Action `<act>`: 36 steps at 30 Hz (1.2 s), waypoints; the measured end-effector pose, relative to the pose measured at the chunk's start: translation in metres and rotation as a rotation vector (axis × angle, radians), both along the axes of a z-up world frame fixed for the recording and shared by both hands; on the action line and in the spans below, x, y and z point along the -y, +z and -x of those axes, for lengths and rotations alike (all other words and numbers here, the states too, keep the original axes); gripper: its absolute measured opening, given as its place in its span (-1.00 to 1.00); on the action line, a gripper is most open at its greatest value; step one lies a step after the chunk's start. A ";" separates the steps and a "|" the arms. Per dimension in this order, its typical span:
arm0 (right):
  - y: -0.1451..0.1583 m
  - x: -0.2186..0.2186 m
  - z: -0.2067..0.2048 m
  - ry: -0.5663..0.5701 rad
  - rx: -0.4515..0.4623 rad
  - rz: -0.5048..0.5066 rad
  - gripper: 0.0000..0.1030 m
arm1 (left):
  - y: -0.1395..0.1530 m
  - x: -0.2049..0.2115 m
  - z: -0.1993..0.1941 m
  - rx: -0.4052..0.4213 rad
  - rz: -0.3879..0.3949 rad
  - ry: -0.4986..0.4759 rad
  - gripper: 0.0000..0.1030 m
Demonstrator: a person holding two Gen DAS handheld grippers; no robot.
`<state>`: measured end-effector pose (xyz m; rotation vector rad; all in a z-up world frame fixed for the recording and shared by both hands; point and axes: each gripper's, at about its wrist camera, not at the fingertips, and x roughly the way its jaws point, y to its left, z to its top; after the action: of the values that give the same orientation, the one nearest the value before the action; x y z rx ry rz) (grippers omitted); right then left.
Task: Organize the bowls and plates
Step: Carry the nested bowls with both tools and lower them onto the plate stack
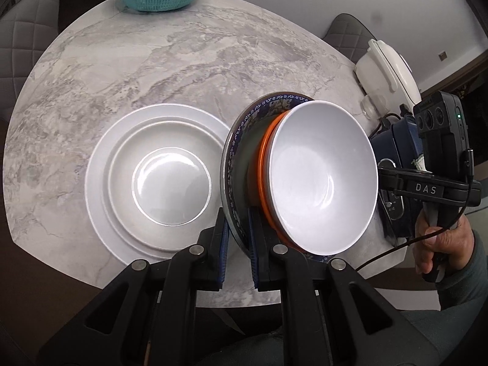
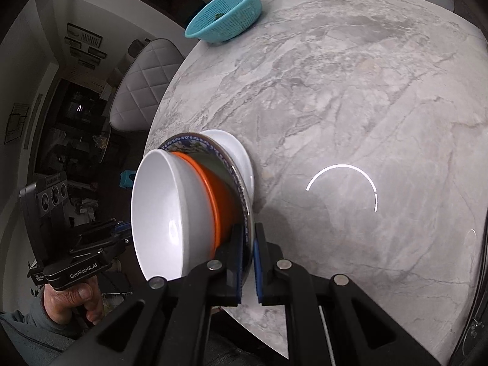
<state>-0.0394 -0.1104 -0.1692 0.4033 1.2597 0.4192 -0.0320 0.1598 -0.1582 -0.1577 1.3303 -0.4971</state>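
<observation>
The blue plate [image 1: 244,125] with the orange bowl [image 1: 263,158] and white bowl [image 1: 323,177] on it is pinched tight by the left tongs [image 1: 238,222] and right tongs [image 2: 247,235], sharing the heavy load, at three o'clock of the white plates [image 1: 158,180] on the counter [image 1: 183,61].
</observation>
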 end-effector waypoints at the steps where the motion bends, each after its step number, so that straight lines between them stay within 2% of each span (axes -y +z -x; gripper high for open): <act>1: -0.001 -0.009 -0.003 0.006 -0.002 -0.002 -0.81 | -0.001 -0.011 -0.002 -0.001 -0.002 0.006 -0.80; 7: -0.012 -0.057 -0.026 0.033 -0.015 -0.010 -0.81 | -0.012 -0.063 -0.015 -0.013 -0.019 0.030 -0.80; 11: -0.027 -0.079 -0.038 0.038 -0.034 0.000 -0.81 | -0.031 -0.080 -0.027 -0.032 -0.031 0.028 -0.80; 22: -0.062 -0.096 -0.055 0.012 -0.085 0.032 -0.81 | -0.078 -0.085 -0.043 -0.073 -0.043 0.007 -0.78; 28: -0.075 -0.096 -0.057 0.000 -0.097 0.036 -0.81 | -0.089 -0.084 -0.047 -0.083 -0.052 0.008 -0.78; 36: -0.079 -0.097 -0.057 0.000 -0.088 0.041 -0.81 | -0.090 -0.084 -0.051 -0.073 -0.053 0.014 -0.78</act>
<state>0.0180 -0.0133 -0.2480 0.3911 1.3519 0.3783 0.0187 0.2441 -0.2484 -0.1421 1.4111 -0.4479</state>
